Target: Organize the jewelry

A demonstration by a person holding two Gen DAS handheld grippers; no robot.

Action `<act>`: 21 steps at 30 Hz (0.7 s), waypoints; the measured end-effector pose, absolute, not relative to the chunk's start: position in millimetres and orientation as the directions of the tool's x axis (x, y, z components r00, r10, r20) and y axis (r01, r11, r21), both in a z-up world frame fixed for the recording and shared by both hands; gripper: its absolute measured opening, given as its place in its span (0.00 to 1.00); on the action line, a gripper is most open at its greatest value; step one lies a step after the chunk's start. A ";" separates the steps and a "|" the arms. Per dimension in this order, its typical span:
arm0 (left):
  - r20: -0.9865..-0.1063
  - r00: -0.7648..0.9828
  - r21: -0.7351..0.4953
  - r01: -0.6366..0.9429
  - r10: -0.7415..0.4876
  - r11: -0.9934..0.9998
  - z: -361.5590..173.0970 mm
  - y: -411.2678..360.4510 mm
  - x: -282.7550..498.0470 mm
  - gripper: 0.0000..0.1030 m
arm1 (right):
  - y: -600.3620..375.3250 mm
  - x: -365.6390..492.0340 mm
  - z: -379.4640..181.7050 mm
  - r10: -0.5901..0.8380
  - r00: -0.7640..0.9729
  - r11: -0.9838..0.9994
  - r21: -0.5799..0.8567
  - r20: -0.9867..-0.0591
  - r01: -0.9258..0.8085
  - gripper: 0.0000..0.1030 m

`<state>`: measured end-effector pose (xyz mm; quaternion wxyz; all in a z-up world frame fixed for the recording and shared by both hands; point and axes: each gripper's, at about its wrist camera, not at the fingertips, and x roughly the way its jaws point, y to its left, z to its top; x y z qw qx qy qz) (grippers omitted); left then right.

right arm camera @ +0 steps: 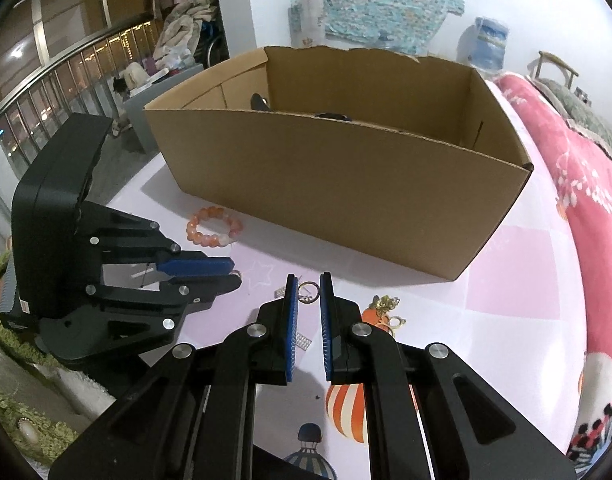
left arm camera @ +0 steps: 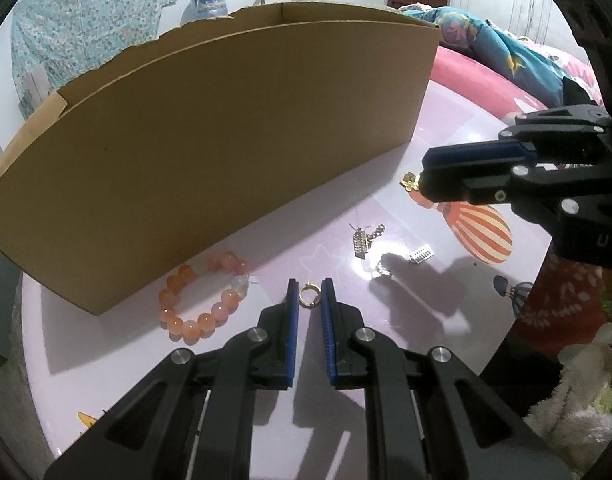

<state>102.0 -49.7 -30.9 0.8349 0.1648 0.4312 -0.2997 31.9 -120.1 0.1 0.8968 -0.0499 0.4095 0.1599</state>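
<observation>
Pale pink patterned surface carries a large open brown cardboard box, dark items already inside by my reading. Outside wait an orange beaded bracelet, silver charms and a gold flower piece. Left tongs pinch a small gold ring; right tongs pinch a thin silver ring.

Both wrist views look steeply down, close; sharing box and bracelet.

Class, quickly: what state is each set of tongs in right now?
Left tongs: closed on a small gold ring.
Right tongs: closed on a small silver ring.
</observation>
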 end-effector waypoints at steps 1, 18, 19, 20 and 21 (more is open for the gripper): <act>-0.819 0.447 0.015 0.645 -0.361 0.764 -31.0 -49.9 102.5 0.11 | -121.2 31.9 0.0 0.249 0.612 0.944 0.045 -0.751 -0.328 0.08; -0.827 0.440 0.039 0.667 -0.350 0.744 -31.3 -61.2 100.9 0.17 | -119.5 31.7 -0.4 0.250 0.613 0.945 0.051 -0.750 -0.322 0.09; -0.826 0.444 0.046 0.668 -0.348 0.743 -31.6 -62.4 99.7 0.14 | -119.6 31.7 -0.2 0.250 0.614 0.946 0.052 -0.749 -0.321 0.09; -0.825 0.444 0.049 0.673 -0.350 0.738 -31.7 -63.7 98.6 0.10 | -119.8 32.0 -0.1 0.250 0.614 0.946 0.052 -0.748 -0.321 0.09; -0.824 0.447 0.056 0.676 -0.348 0.735 -31.8 -65.2 97.8 0.09 | -119.8 31.8 -0.1 0.250 0.616 0.946 0.052 -0.747 -0.320 0.09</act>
